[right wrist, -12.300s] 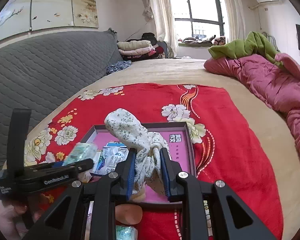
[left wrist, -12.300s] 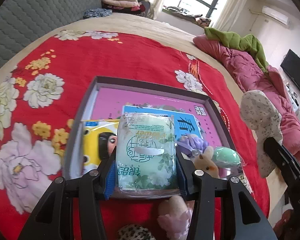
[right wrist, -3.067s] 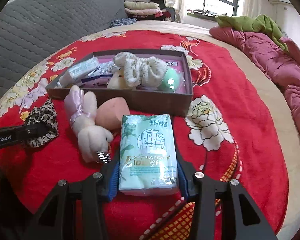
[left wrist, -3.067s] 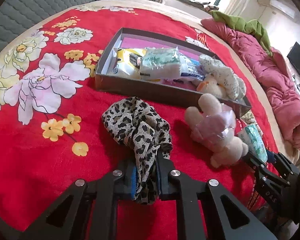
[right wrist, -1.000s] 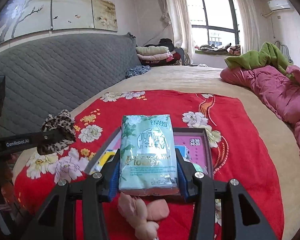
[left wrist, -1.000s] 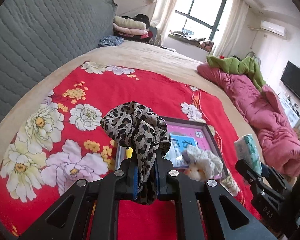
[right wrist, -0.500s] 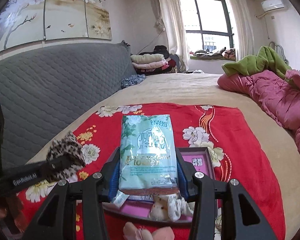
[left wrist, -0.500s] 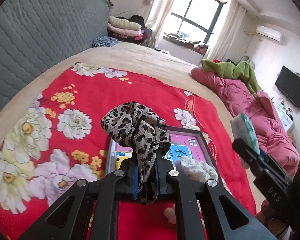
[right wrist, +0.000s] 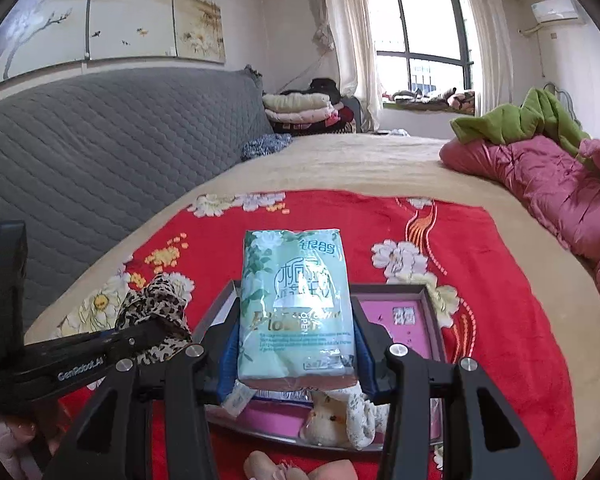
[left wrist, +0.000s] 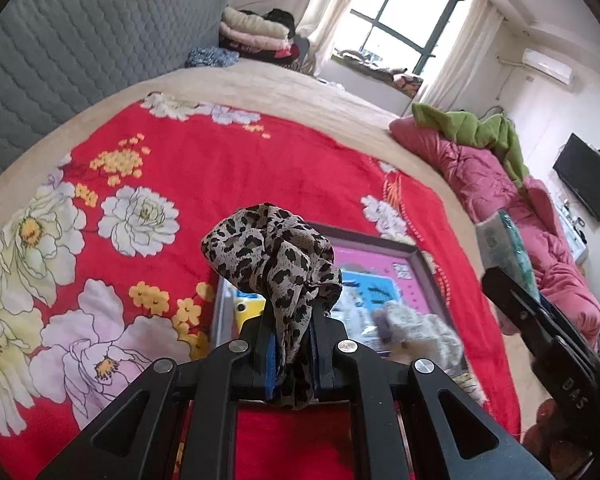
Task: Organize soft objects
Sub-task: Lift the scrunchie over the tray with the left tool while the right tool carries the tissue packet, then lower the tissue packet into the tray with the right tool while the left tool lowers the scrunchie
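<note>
Above a red floral bedspread (left wrist: 220, 168), left gripper (left wrist: 294, 356) fingers pinch a leopard-print fabric scrunchie (left wrist: 276, 256); right gripper (right wrist: 296, 354) clamps a pale green tissue pack (right wrist: 296, 304) over the crowded shallow grey box (right wrist: 432, 300); either could snag or spill over the rim

It was a home bedroom: a wide bed (right wrist: 380, 168) under a red floral blanket (right wrist: 480, 280), a grey quilted headboard (right wrist: 100, 140), folded bedding (right wrist: 300, 106) by the curtained window (right wrist: 420, 40), a wall television (left wrist: 586, 188).
</note>
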